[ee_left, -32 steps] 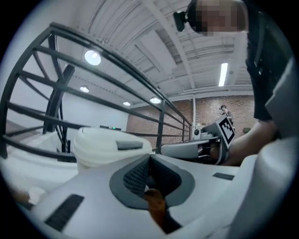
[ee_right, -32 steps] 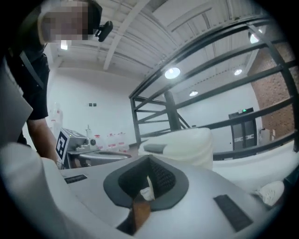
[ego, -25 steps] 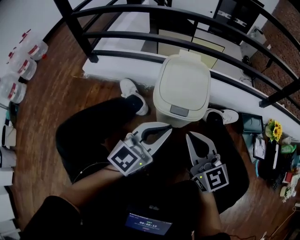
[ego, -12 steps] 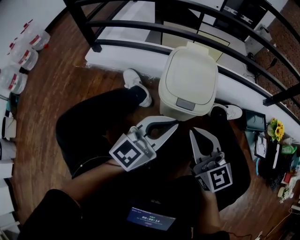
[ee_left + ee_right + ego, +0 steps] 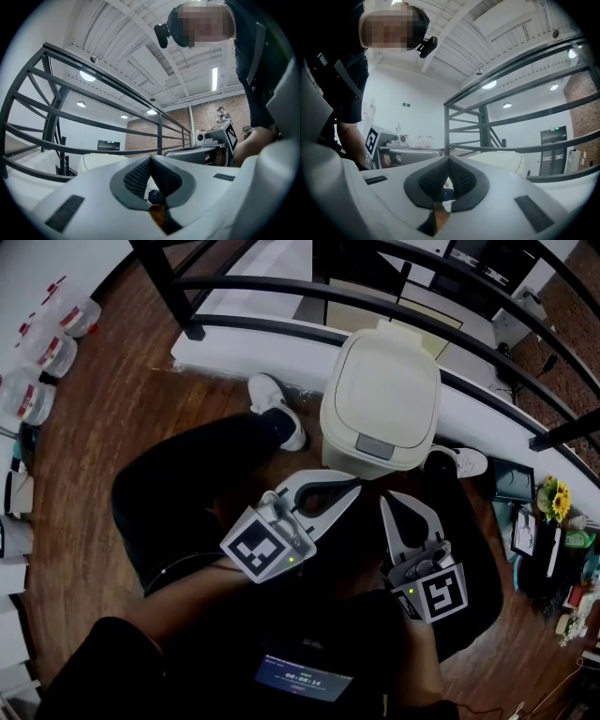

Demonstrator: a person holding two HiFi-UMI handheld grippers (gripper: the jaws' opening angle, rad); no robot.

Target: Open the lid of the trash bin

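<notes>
A cream trash bin [image 5: 380,395] stands on the wooden floor against a white ledge, its lid down and a grey push tab [image 5: 374,447] at its near edge. My left gripper [image 5: 353,489] is shut and empty, its tip just below the bin's front and a little left of the tab. Close beside it my right gripper [image 5: 387,500] is also shut and empty, pointing up at the bin. In the left gripper view the pads of the left gripper [image 5: 150,160] meet, with the bin [image 5: 101,162] beyond. The right gripper view shows the right gripper [image 5: 449,160] closed before the bin [image 5: 502,162].
A black metal railing [image 5: 281,287] runs behind the bin above the white ledge [image 5: 246,357]. The person's white shoes [image 5: 277,409] flank the bin. Plastic bottles [image 5: 42,352] stand at the far left. A flower bunch [image 5: 553,501] and small items lie at the right.
The head view has shifted slightly, so the bin sits a little higher and to the right. Both grippers have stayed shut and edged slightly nearer the bin's front.
</notes>
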